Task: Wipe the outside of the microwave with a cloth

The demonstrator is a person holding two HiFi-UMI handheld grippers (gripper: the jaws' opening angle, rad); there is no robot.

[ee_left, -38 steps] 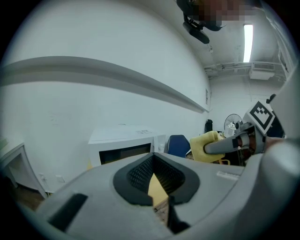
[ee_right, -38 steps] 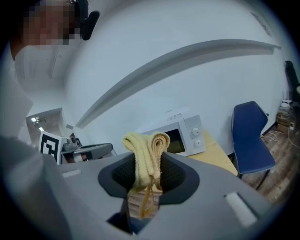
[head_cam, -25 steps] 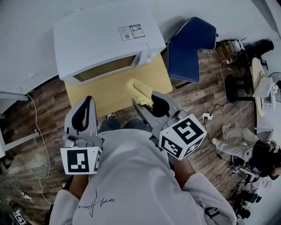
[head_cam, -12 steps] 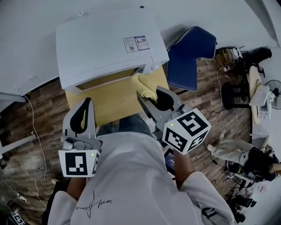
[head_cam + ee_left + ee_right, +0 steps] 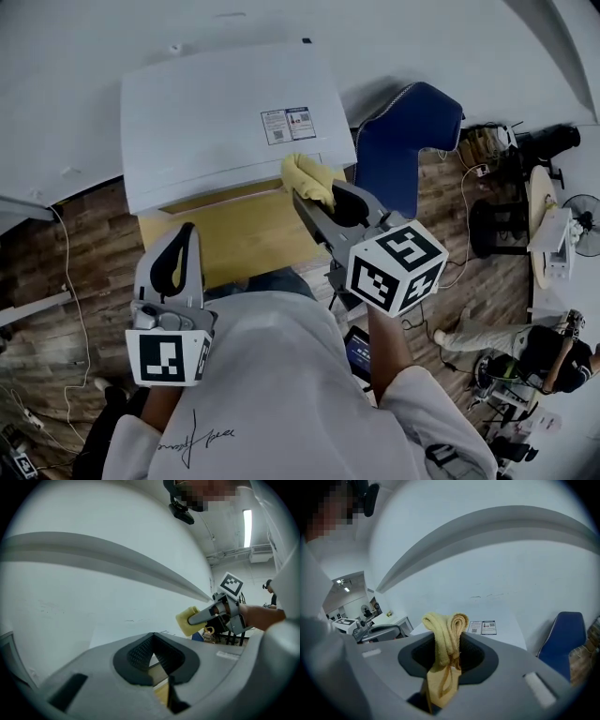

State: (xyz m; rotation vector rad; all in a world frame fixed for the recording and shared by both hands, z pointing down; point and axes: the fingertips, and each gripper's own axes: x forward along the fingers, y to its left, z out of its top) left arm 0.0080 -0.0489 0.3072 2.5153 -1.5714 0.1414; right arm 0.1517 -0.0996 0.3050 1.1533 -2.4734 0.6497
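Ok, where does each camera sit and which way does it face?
Head view: on the person's head, looking steeply down on the microwave; shirt, left gripper and right gripper show.
Left gripper view: along its shut, empty jaws toward the wall.
Right gripper view: along jaws clamped on the yellow cloth, toward the microwave.
Shared: the cloth, in all three.

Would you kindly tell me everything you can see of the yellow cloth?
The yellow cloth is soft, terry-like fabric, folded into a thick bundle with rolled edges. It is clamped between the tongs of the right gripper, its folded end sticking out beyond the tips and a loose tail hanging down between them. That end lies at the front right edge on top of the white microwave, apparently touching it.
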